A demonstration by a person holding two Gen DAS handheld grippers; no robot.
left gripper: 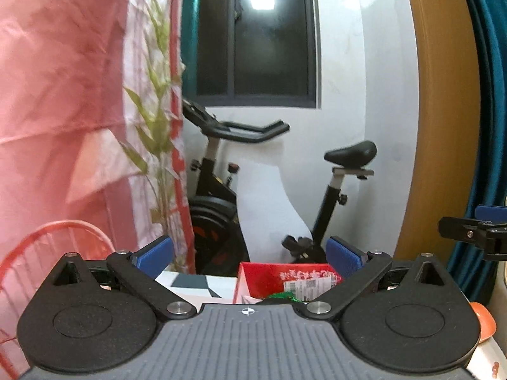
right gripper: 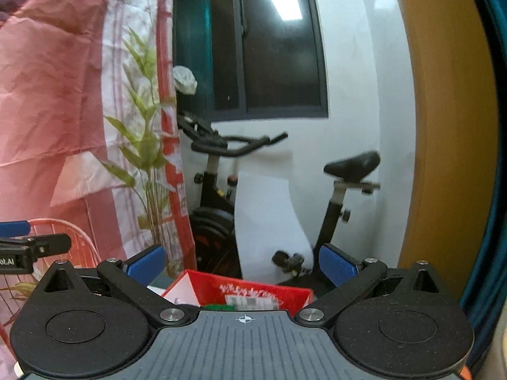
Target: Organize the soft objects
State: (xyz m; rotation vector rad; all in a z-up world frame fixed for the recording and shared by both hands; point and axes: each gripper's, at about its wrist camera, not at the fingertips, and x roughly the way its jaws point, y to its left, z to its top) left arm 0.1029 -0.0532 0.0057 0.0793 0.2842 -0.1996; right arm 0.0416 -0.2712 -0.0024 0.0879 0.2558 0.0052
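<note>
Both tools wide open, nothing held: left tool (left gripper: pixel 249 253), right tool (right gripper: pixel 241 261). No soft objects visible; red box (left gripper: pixel 286 280) below. Progress unclear.

White wall (left gripper: pixel 342 63), dark window (left gripper: pixel 269 47), exercise bike (left gripper: pixel 221 196)

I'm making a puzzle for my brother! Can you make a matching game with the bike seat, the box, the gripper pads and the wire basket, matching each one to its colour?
Things:
1. bike seat
2. box
3. gripper pads
4. wire basket

Colours:
A. blue
B. pink-orange
C. black
D. red

Pairs: 1-C, 2-D, 3-A, 4-B
</note>
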